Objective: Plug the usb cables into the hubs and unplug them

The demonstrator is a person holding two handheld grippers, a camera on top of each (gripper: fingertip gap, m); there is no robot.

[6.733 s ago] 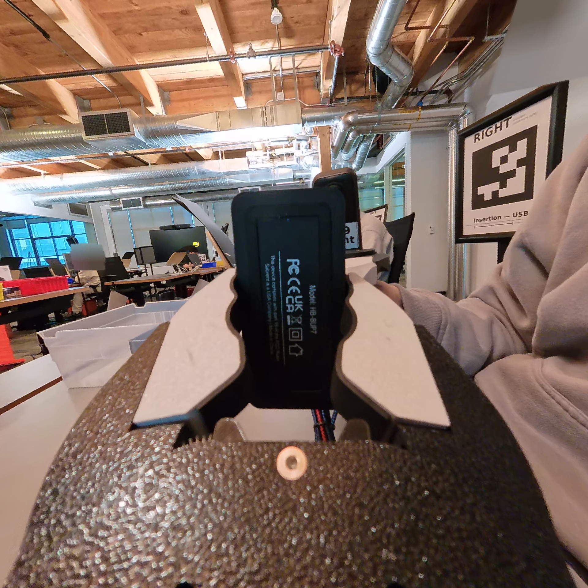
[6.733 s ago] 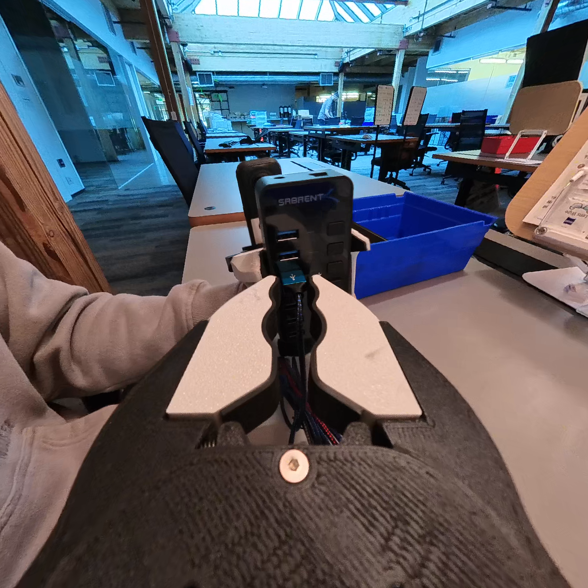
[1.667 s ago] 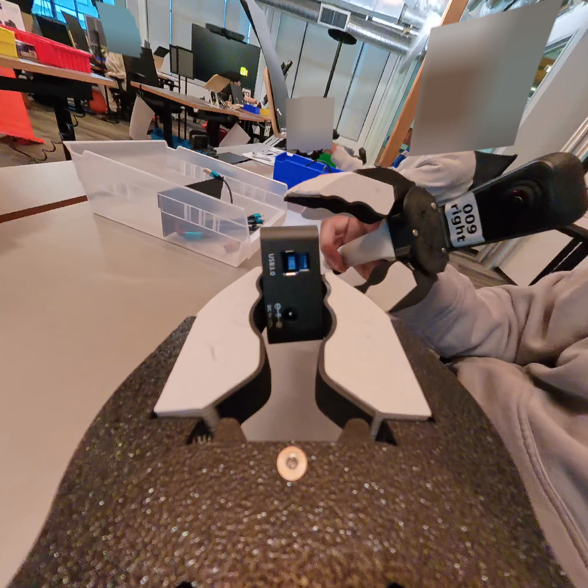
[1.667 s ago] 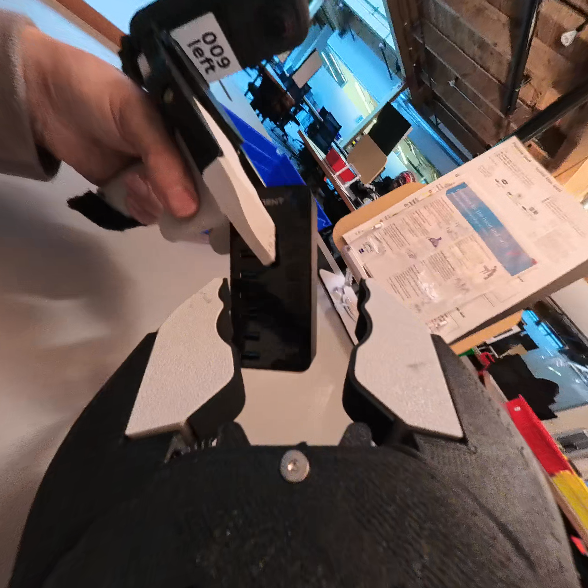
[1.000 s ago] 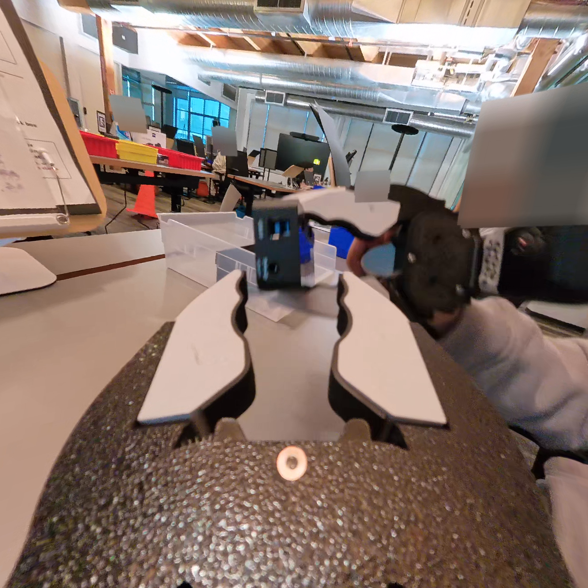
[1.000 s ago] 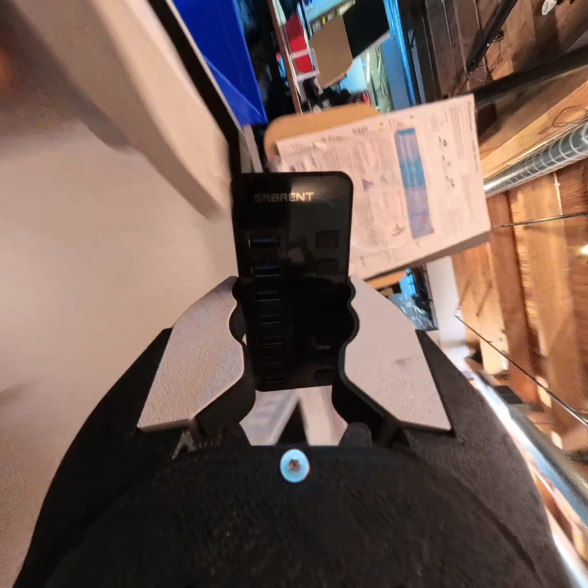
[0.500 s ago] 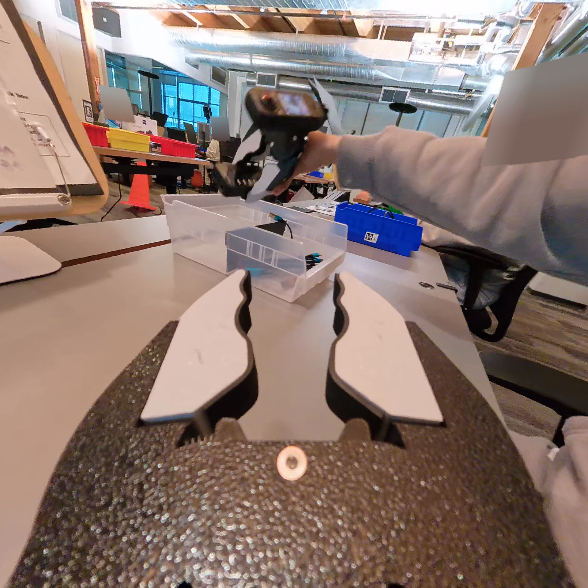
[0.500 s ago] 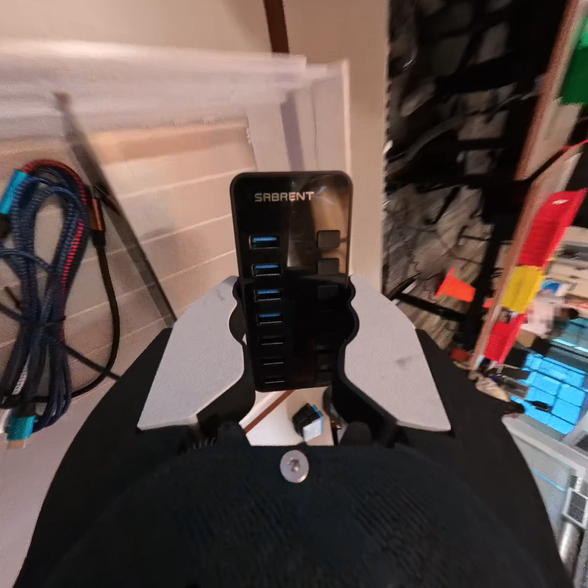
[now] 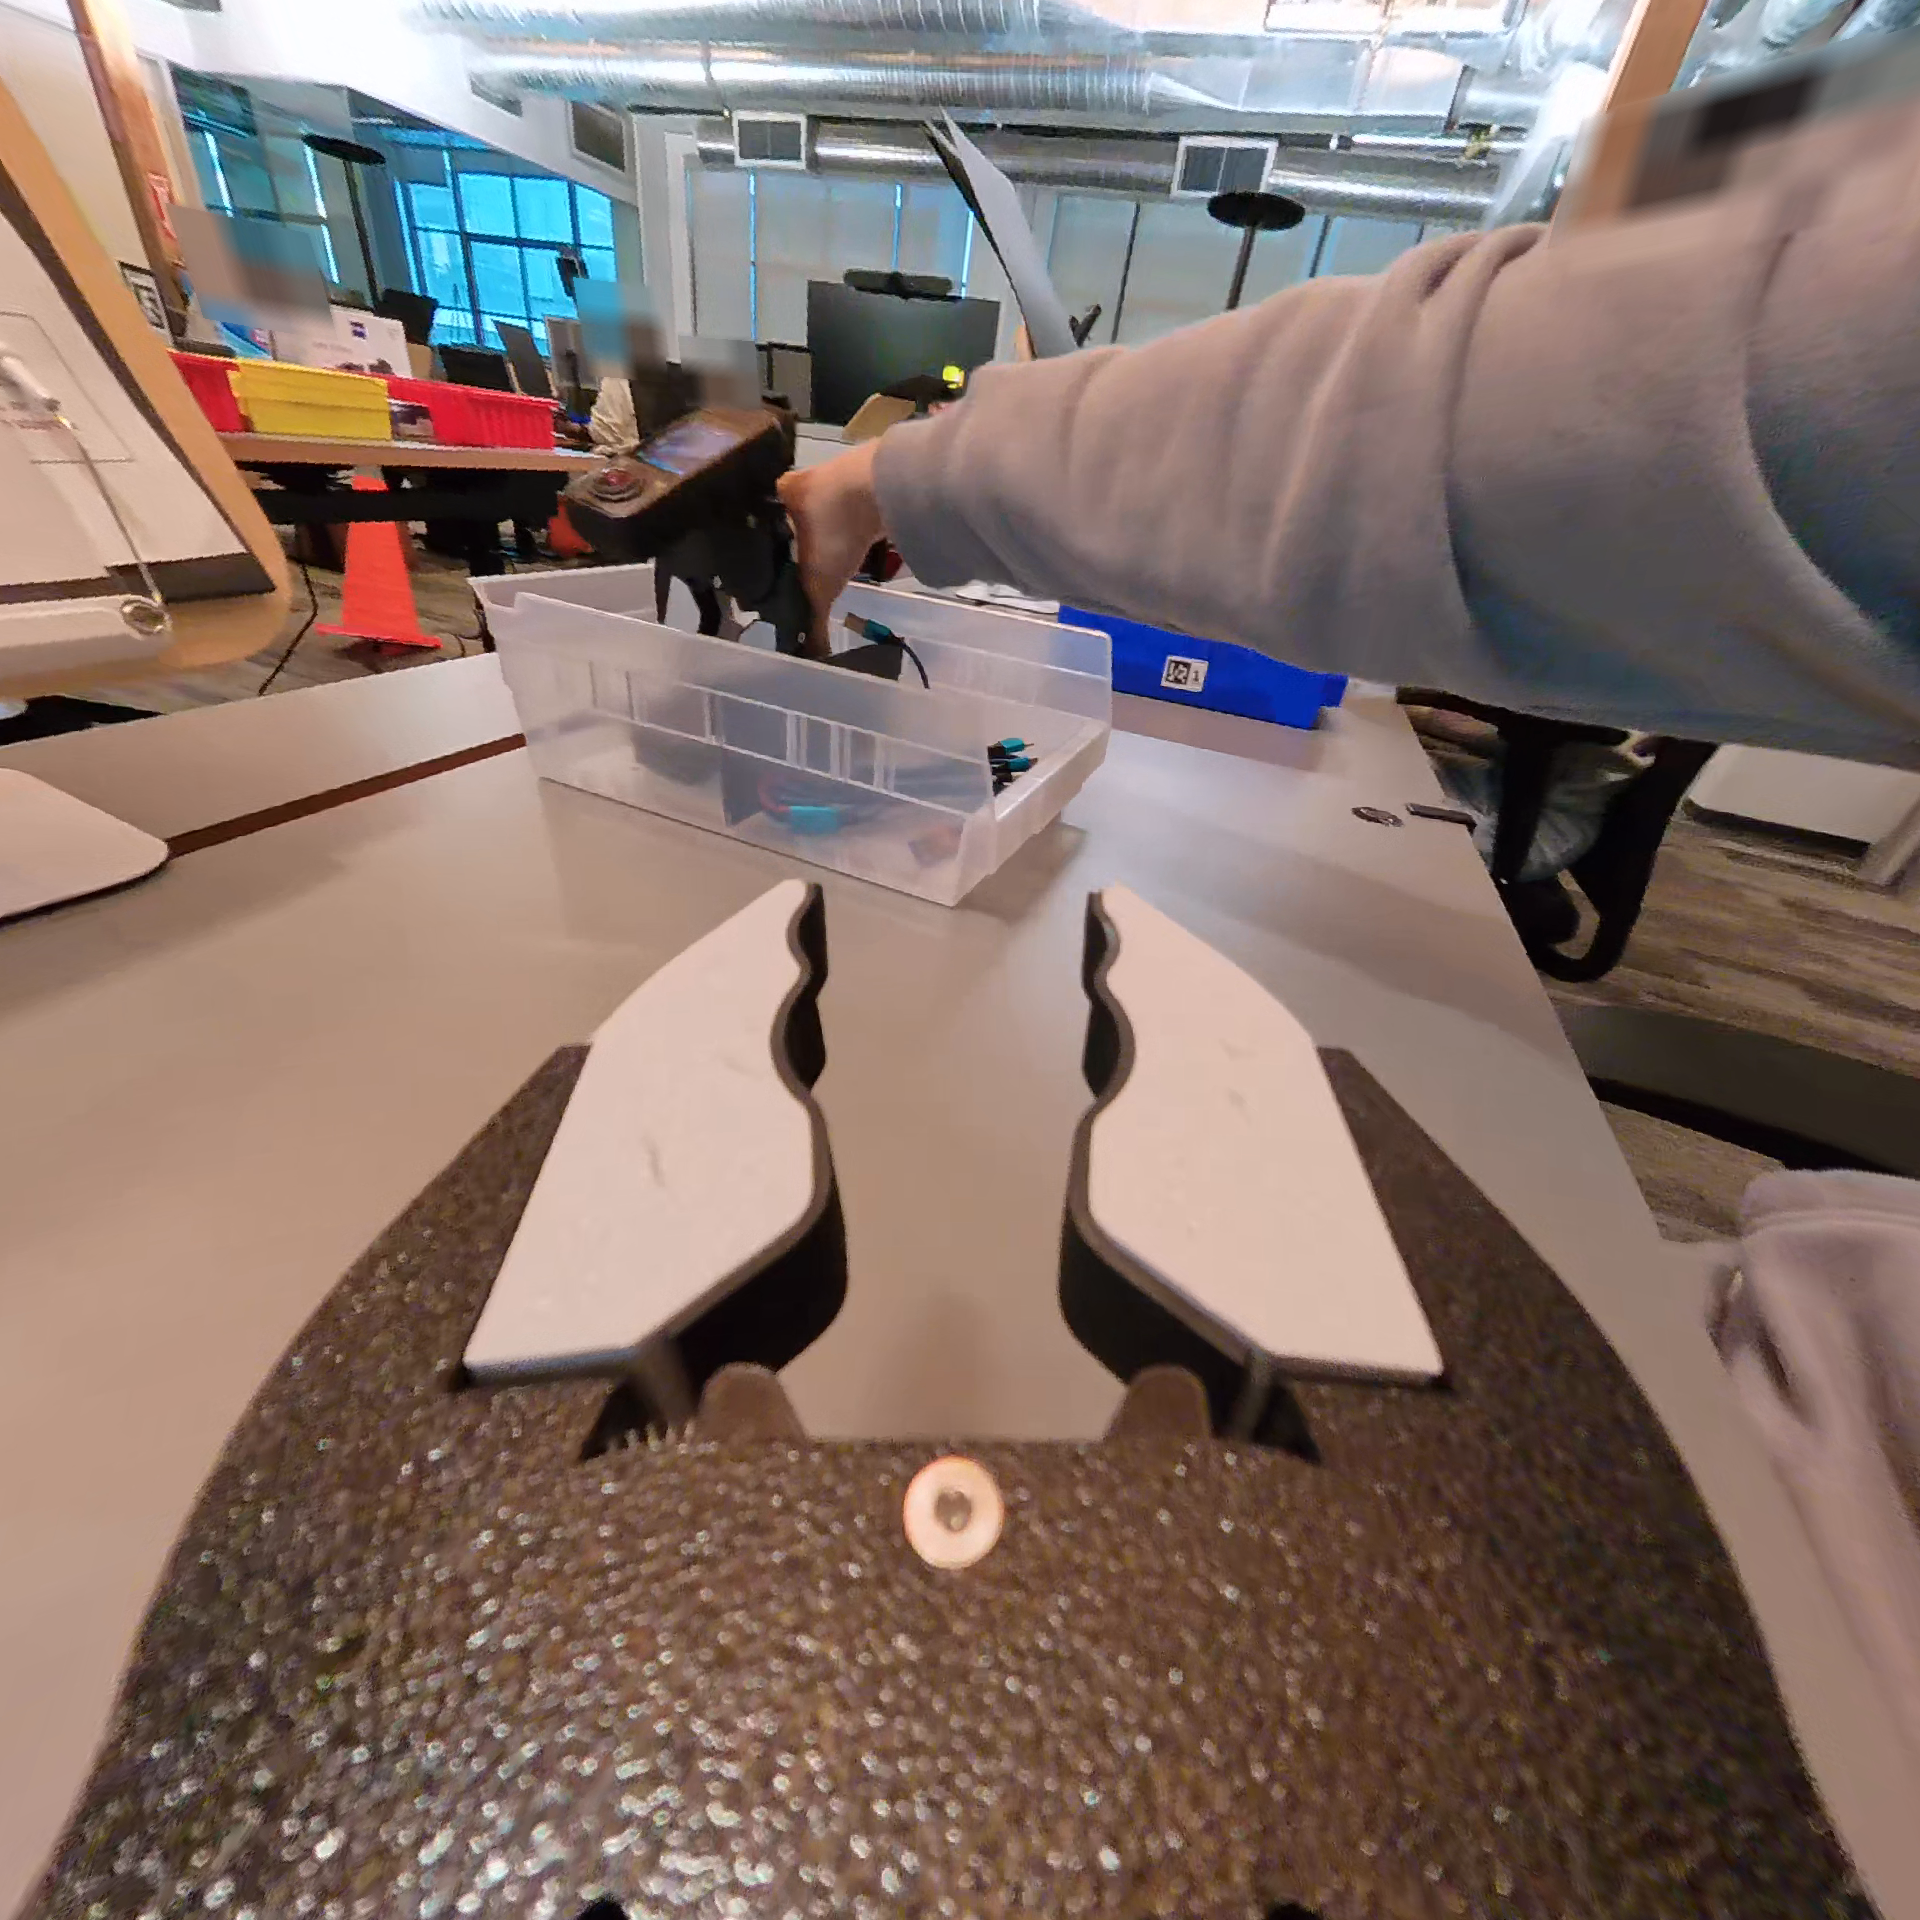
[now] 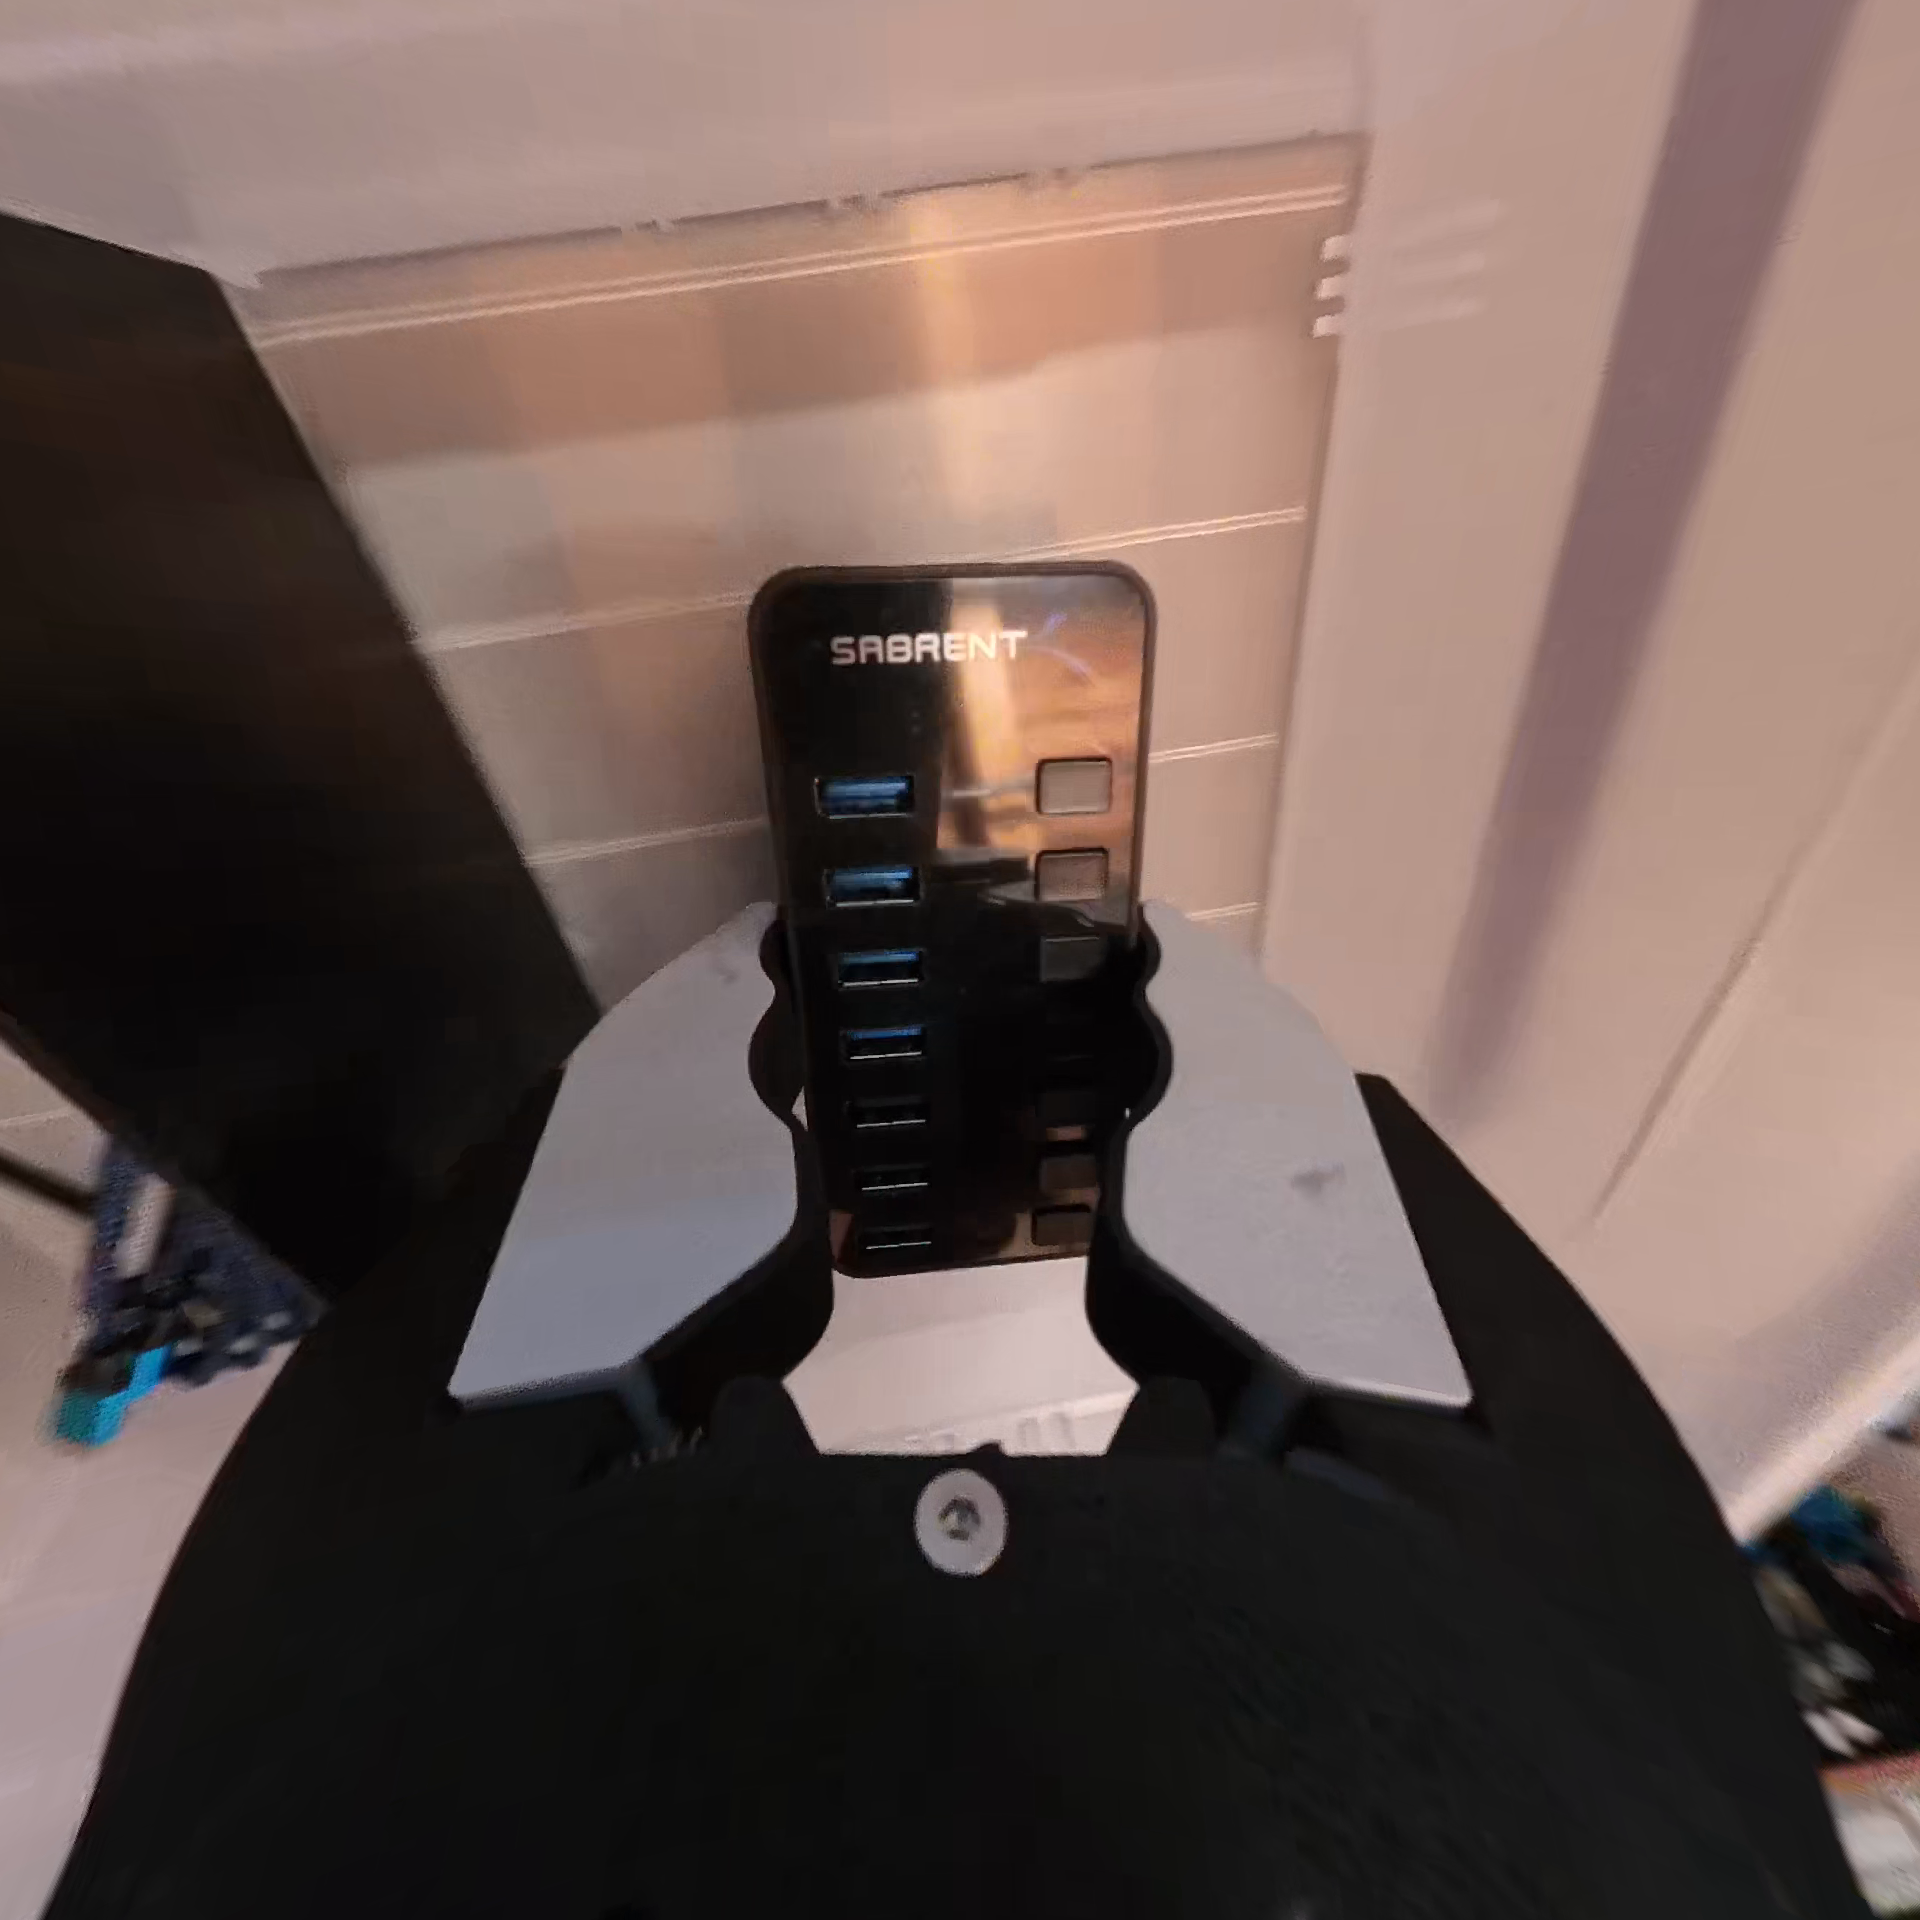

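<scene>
My right gripper (image 10: pixel 954 914) is shut on a glossy black USB hub (image 10: pixel 951 790) with a row of blue ports, none with a cable in it. It holds the hub down inside the clear plastic bin (image 10: pixel 935 312), close to the ribbed floor. A bundle of braided USB cables with teal plugs (image 10: pixel 156 1330) lies at the lower left, blurred. My left gripper (image 9: pixel 951 914) is open and empty, low over the grey table (image 9: pixel 312 987). In the left wrist view the right gripper's body (image 9: pixel 707 499) reaches into the clear bin (image 9: pixel 790 727), where cables (image 9: pixel 821 800) lie.
A dark slab (image 10: pixel 229 727) stands in the bin left of the hub. A blue bin (image 9: pixel 1216 665) sits behind the clear one. A clipboard stand (image 9: pixel 94 582) is at the far left. A person's grey sleeve (image 9: pixel 1351 488) crosses above the table. The table's edge runs down the right.
The hub went from my left gripper to my right one and the left opened. The right gripper then carried the hub to the clear bin and has lowered it deeper inside.
</scene>
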